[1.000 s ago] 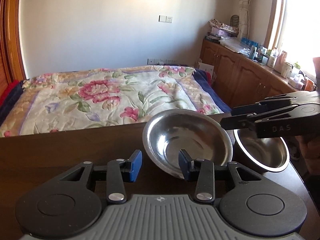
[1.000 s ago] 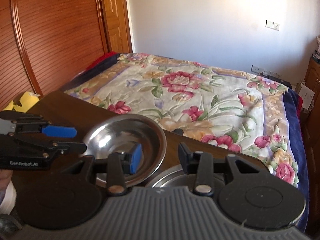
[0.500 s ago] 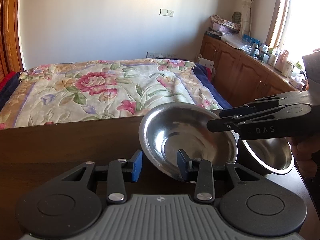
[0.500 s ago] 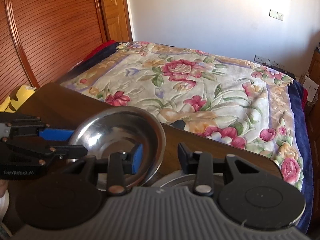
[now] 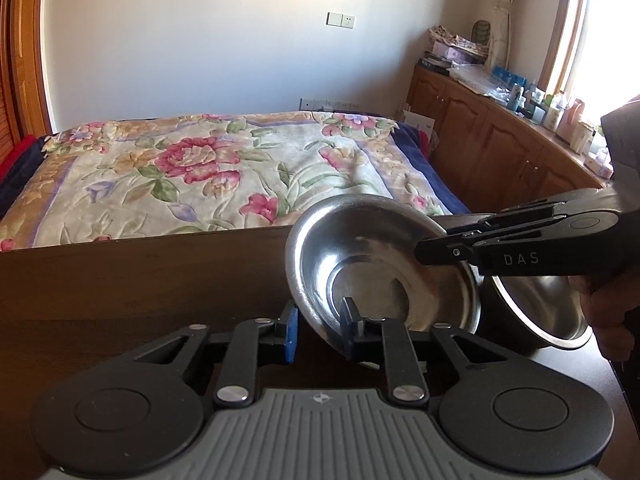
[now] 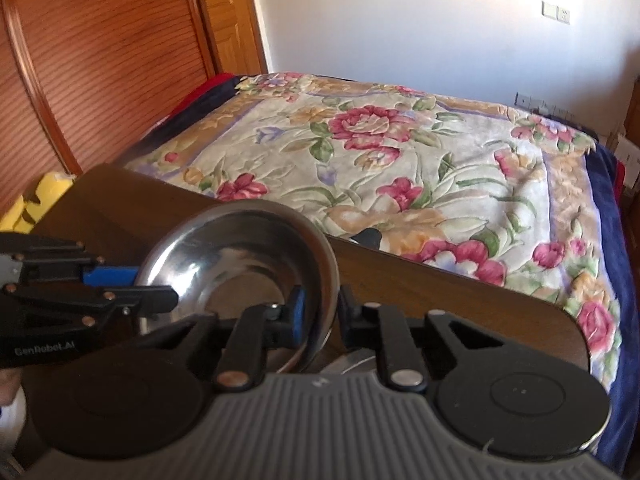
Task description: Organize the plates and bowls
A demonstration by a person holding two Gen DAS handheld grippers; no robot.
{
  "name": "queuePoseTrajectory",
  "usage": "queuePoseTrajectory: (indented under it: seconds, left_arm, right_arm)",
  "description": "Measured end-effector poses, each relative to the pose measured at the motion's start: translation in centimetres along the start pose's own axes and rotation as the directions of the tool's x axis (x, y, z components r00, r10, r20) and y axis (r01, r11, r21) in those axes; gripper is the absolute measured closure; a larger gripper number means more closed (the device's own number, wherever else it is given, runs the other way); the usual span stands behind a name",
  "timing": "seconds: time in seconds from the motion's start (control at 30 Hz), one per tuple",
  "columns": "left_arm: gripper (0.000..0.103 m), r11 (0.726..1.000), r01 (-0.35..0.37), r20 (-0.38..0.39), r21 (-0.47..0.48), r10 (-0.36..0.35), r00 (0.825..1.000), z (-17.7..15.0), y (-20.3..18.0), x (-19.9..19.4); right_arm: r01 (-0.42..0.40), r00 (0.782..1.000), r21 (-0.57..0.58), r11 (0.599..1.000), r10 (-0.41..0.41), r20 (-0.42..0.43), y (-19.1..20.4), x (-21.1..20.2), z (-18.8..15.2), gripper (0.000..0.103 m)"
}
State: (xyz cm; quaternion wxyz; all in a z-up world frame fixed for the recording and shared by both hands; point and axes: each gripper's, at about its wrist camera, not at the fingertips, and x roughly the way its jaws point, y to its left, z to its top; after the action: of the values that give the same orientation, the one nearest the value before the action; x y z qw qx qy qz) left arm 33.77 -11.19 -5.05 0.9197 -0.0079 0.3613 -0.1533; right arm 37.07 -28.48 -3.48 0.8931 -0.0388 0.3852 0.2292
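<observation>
Both claws have narrowed over the past second, and the bowl that sat flat on the table is now off it. We take that as the lift under way, the likely aim being to nest it in its neighbour.

At left, our left gripper (image 5: 318,330) pinches the near rim of the shallow round stainless-steel bowl (image 5: 360,264), one blue pad outside the wall and one inside. The bowl hangs above the right end of the dark brown wooden table (image 5: 140,280), tipped steeply, its far-right edge high. Its open mouth faces back toward the left camera and slightly upward. Being round, it has no long axis to speak of.

From the right, our right gripper (image 6: 322,310) clamps the opposite rim. Beyond it, the second, deeper steel bowl (image 5: 536,308) rests on the table, partly hidden behind the raised one.
</observation>
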Motion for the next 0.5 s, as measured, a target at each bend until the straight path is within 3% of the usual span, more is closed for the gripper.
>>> queuePoseTrajectory:
  seconds: [0.5]
  left_arm:
    - [0.085,1.0,-0.002,0.068,0.02,0.001,0.998,0.5,-0.6,-3.6]
  right_arm:
    - [-0.015,0.998,0.025,1.0,0.014,0.067,0.8,-2.8,0.7,0.089]
